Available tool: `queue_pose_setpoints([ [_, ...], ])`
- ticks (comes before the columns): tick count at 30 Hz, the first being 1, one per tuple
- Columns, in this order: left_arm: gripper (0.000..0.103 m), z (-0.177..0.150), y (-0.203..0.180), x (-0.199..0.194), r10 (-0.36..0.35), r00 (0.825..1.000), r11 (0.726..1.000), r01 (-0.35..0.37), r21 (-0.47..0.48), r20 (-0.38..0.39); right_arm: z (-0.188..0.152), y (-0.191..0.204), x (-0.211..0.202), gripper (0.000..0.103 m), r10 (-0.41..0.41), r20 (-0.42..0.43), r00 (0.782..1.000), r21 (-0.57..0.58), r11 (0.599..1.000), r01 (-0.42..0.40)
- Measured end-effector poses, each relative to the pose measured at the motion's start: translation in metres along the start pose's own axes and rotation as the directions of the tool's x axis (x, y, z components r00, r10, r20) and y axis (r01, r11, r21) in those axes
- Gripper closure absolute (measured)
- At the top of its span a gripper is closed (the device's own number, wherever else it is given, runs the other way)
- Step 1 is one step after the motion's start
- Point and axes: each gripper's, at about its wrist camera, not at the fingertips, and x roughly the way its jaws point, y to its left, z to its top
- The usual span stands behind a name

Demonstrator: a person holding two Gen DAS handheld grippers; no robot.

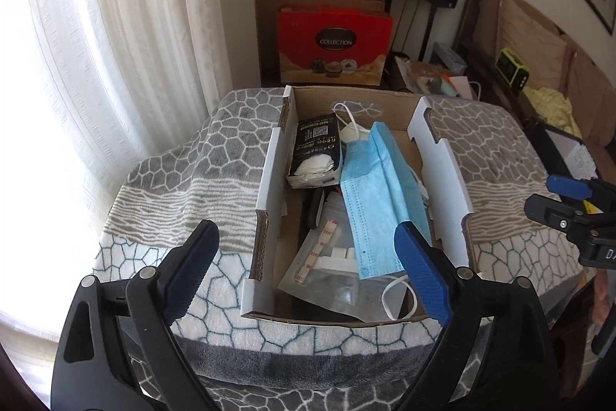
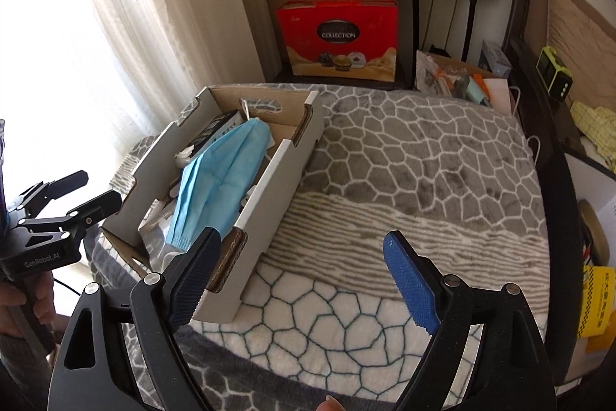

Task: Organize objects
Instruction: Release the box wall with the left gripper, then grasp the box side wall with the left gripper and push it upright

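Your left tool is hovering spread wide and empty over the cardboard box | blue face mask is lying inside it, long axis running away from you | right tool, wide and empty, is sitting right of the box.

We see cardboard box on blanket-covered table, toward its left side. In box: face mask on top of clear bags, tissue pack behind-left. Gift boxes stacked behind table.
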Motion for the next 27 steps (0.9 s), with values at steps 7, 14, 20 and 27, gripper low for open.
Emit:
queue_pose_setpoints([
  [7, 0.041, 0.002, 0.032, 0.044, 0.014, 0.995, 0.999, -0.019, -0.047, -0.099, 0.009, -0.001, 0.041, 0.023, 0.068, -0.079, 0.995, 0.089, 0.994, -0.061],
  [14, 0.051, 0.009, 0.051, 0.067, 0.007, 0.99, 0.998, -0.016, -0.068, -0.138, 0.027, 0.005, 0.065, 0.039, 0.068, -0.105, 0.992, 0.119, 0.991, -0.056],
  [20, 0.069, 0.021, 0.045, 0.088, -0.014, 0.982, 0.999, 0.007, -0.034, -0.19, 0.037, 0.013, 0.087, 0.058, 0.068, -0.149, 0.987, 0.124, 0.991, -0.049],
  [27, 0.083, 0.028, 0.037, 0.108, -0.034, 0.972, 0.999, 0.032, -0.013, -0.233, 0.038, 0.016, 0.11, 0.069, 0.077, -0.204, 0.976, 0.145, 0.988, -0.047],
])
